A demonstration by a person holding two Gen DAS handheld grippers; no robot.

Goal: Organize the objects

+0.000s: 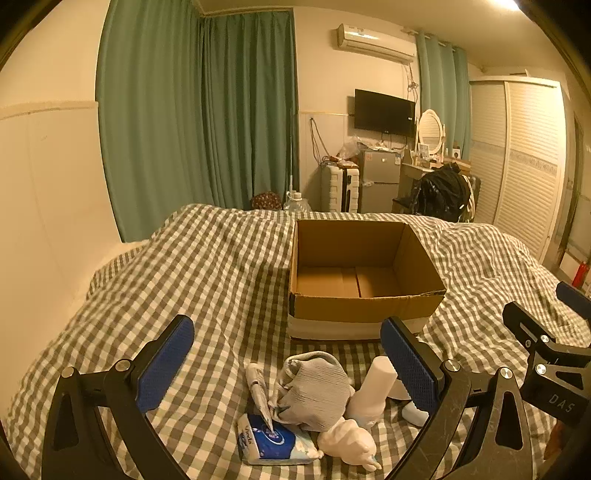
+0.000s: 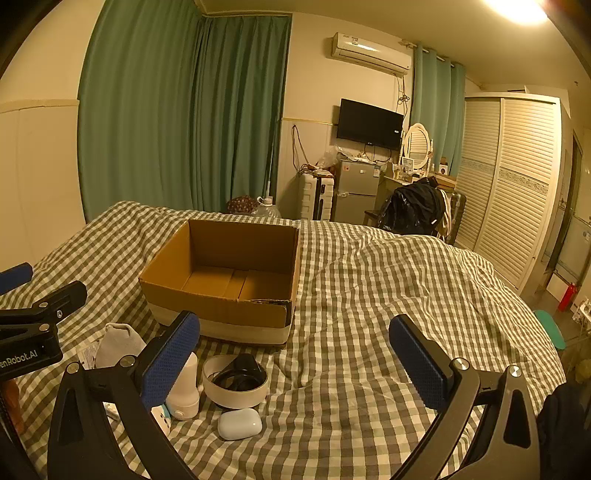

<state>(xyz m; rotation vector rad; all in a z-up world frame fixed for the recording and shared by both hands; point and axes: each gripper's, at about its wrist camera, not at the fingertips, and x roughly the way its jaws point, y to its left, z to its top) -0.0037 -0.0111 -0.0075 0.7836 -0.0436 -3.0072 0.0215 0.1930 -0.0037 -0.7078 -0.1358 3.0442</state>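
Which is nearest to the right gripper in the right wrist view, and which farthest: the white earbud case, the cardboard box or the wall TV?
1. White earbud case: on the bedspread, low and left of centre between the open right gripper fingers.
2. Cardboard box: further up the bed, left of centre.
3. Wall TV: on the far wall.

Bedroom under warm ceiling light. Green curtains cover the far corner; an air conditioner hangs above a wall-mounted television. A small fridge, oval vanity mirror and louvred white wardrobe stand beyond the gingham-covered bed.
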